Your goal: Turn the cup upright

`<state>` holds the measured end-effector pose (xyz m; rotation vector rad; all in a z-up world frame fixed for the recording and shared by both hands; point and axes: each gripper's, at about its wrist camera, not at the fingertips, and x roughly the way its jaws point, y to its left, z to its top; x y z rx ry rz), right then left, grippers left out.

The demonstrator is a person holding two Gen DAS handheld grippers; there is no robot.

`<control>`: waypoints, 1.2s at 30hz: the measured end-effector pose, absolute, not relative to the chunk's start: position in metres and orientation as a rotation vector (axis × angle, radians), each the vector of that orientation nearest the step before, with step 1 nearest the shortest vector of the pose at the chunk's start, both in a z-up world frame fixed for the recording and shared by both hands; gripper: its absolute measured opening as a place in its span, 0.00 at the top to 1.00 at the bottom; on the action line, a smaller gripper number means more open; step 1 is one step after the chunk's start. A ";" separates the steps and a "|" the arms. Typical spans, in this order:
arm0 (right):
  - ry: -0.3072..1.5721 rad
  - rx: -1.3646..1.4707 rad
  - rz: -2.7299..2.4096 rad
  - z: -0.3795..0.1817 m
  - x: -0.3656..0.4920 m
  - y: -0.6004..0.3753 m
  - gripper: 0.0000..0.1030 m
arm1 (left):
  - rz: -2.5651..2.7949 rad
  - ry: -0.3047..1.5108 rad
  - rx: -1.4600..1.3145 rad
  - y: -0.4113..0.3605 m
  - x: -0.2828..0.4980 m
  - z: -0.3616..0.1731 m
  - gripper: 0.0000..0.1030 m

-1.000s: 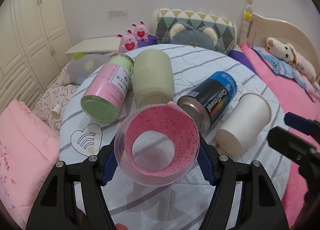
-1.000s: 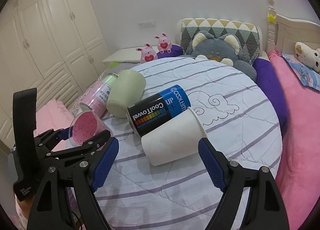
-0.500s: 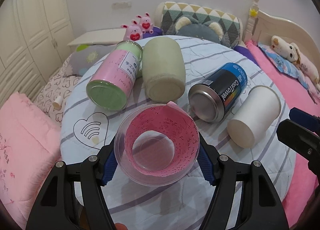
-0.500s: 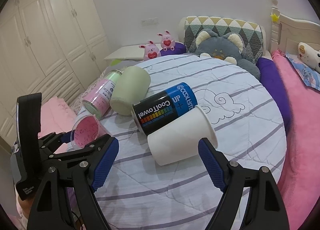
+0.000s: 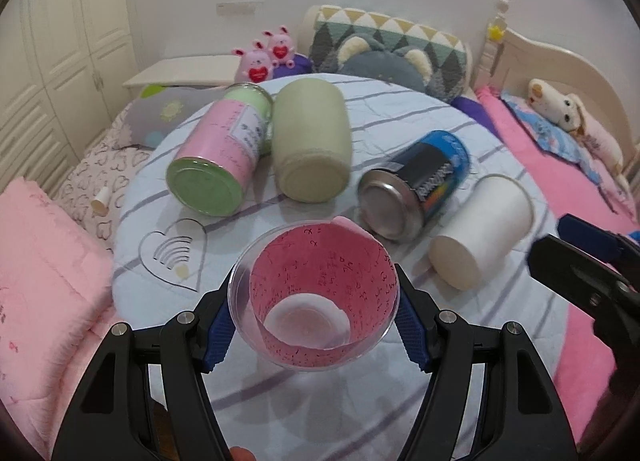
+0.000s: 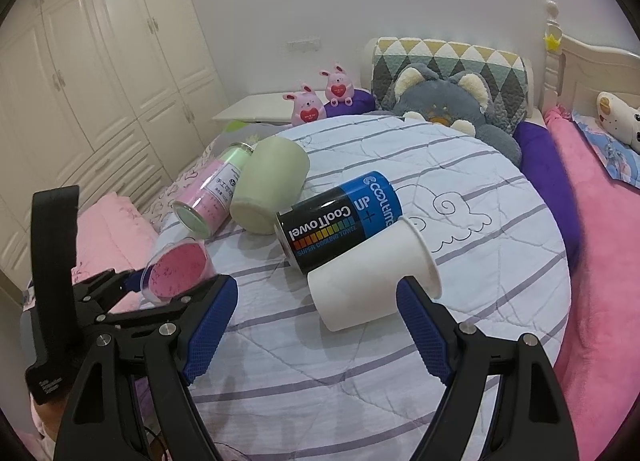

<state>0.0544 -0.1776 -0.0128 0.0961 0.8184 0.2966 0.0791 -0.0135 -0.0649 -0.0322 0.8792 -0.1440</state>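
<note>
Clear glossy plastic cup [image 5: 314,297] (pink paper inside), quilted cloth table cover [image 6: 460,181]

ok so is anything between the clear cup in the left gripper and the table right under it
Nothing visible. The clear cup sits shut in the left gripper, tilted with its mouth toward the camera, and the striped tablecloth beneath it is bare. The blue can and white paper cup lie farther back.
</note>
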 end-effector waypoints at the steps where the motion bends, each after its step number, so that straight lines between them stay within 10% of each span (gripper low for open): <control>1: 0.817 0.097 0.296 -0.012 0.054 -0.178 0.19 | -0.150 0.880 -0.031 -0.015 0.077 -0.065 0.32; 15: 0.834 0.089 0.301 -0.015 0.050 -0.172 0.19 | -0.124 0.916 -0.010 -0.014 0.078 -0.078 0.32; 21: 0.827 0.087 0.302 -0.013 0.047 -0.171 0.19 | -0.136 0.893 -0.018 -0.011 0.070 -0.071 0.07; 36: 0.777 0.073 0.306 0.004 0.028 -0.165 0.19 | -0.081 0.798 0.030 -0.007 0.038 -0.044 0.06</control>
